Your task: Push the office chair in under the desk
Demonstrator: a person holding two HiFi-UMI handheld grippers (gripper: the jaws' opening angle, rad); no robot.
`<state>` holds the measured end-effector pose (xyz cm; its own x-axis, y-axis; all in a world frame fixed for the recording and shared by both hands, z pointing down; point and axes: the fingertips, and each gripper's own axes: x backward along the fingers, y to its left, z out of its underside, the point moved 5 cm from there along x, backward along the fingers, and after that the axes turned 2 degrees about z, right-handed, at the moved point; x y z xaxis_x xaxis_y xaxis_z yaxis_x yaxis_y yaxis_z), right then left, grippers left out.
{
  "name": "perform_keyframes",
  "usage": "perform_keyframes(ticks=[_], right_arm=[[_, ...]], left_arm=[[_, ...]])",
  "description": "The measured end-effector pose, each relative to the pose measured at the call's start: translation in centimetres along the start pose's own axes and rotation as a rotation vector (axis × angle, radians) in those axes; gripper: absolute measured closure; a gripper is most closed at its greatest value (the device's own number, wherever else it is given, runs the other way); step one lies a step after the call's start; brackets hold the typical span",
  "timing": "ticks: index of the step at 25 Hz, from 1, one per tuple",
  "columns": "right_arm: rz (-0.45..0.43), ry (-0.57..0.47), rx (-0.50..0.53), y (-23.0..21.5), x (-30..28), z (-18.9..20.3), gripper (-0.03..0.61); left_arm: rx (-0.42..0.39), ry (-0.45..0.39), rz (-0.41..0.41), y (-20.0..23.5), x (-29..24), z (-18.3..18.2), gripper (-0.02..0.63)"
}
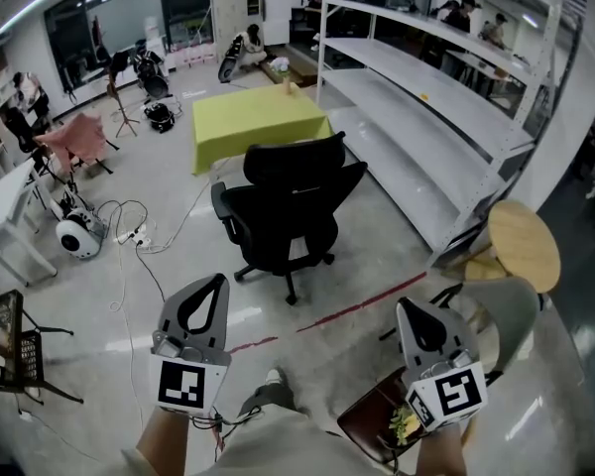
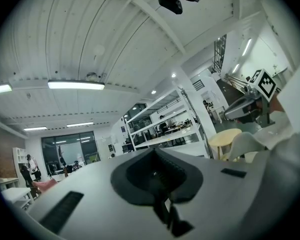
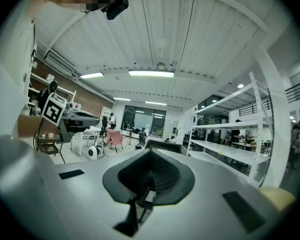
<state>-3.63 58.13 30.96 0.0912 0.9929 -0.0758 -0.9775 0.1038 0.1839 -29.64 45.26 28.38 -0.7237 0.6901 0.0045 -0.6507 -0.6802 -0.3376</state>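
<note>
Both pairs of jaws are clenched shut with nothing between them. The left gripper [image 1: 216, 284] and the right gripper [image 1: 405, 310] are held level and side by side, low in the head view, with their tips aimed at the office chair [image 1: 296, 211]. Closed tips make blunt, stiff pushers, which suits a shove better than a grasp, so I judge the clenching deliberate. The chair stands on the floor [image 1: 377, 236], well apart from both grippers and beyond a red line [image 1: 362, 305] marked on the floor. Just behind it is the worktop [image 1: 258, 117], draped in a yellow-green cloth and probably the desk meant. The chair's top overlaps the cloth's edge in the head view, so I cannot tell the gap, but the seat is plainly not under it yet. One gripper on each side of the back should keep the chair from swivelling as it rolls. Metal shelving [image 1: 426, 97] runs along the right, near enough that a crooked push could send the chair into it
</note>
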Motion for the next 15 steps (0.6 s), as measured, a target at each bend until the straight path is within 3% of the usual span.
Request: perform_keyframes(ticks=[15], right_arm=[[-0.026, 0.08, 0.024, -3.2, -7.1, 2.8, 0.572]], left_arm=[[-0.048, 0.027, 0.035, 0.8, -6.9, 2.7, 0.606]])
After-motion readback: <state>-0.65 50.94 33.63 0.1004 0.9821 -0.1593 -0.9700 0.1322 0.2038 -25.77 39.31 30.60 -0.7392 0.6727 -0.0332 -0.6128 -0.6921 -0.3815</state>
